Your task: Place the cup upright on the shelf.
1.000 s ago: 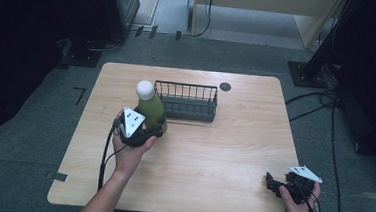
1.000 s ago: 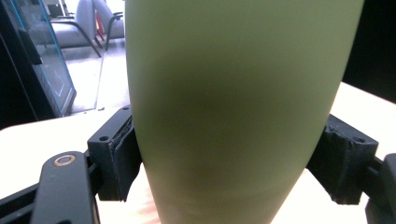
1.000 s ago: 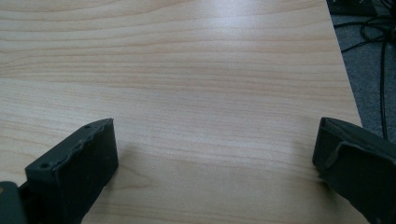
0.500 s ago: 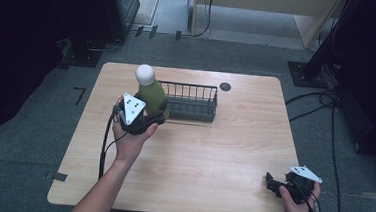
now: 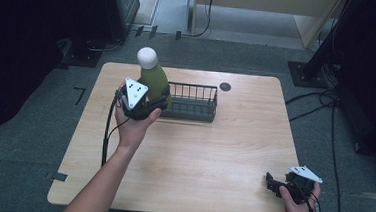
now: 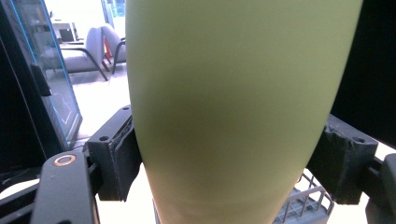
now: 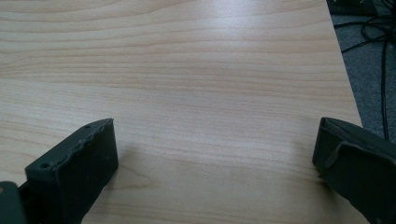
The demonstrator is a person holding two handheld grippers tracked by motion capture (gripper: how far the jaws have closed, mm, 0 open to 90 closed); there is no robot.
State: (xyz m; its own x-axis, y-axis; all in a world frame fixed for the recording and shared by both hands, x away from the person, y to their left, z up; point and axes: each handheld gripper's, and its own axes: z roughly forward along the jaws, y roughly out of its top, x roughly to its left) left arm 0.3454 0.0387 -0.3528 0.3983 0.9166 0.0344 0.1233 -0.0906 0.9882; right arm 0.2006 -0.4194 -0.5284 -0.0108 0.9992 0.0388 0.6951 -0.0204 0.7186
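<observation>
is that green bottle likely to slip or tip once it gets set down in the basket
The green bottle looks smooth and tapered between the left gripper pads, so it may creep under a loose grip. Tall, narrow and topped by a white cap, it would probably tip easily. The wire basket walls look low, so they would likely steady only its base.

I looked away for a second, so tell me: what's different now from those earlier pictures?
The left tool, clamped on the green bottle with the white cap, has lifted it and carried it toward the far side of the table, at the left end of the black wire basket. Its grip hasn't changed. The basket stayed put, and so did the right tool, open near the table's near right corner.
</observation>
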